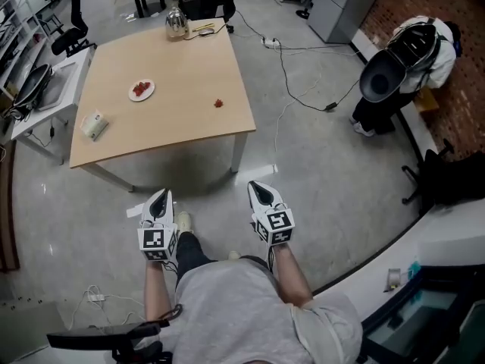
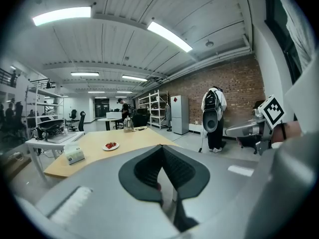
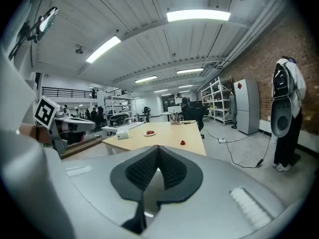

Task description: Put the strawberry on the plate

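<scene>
A lone red strawberry [image 1: 218, 103] lies on the light wooden table [image 1: 189, 67], right of centre. To its left stands a small white plate [image 1: 142, 89] with red strawberries on it. The right gripper view shows the strawberry [image 3: 183, 143] and the plate [image 3: 149, 133] far ahead. The plate [image 2: 110, 146] also appears in the left gripper view. Both grippers hang over the floor, well short of the table's near edge. My left gripper [image 1: 160, 197] [image 2: 161, 148] and my right gripper [image 1: 258, 188] [image 3: 158, 147] each have their jaws together with nothing between them.
A metal kettle [image 1: 176, 23] stands at the table's far edge and a tissue box [image 1: 95, 125] near its left edge. A cluttered side desk [image 1: 45, 89] adjoins the left. Cables [image 1: 292, 74] run across the floor, and a person [image 1: 409, 59] stands at the right.
</scene>
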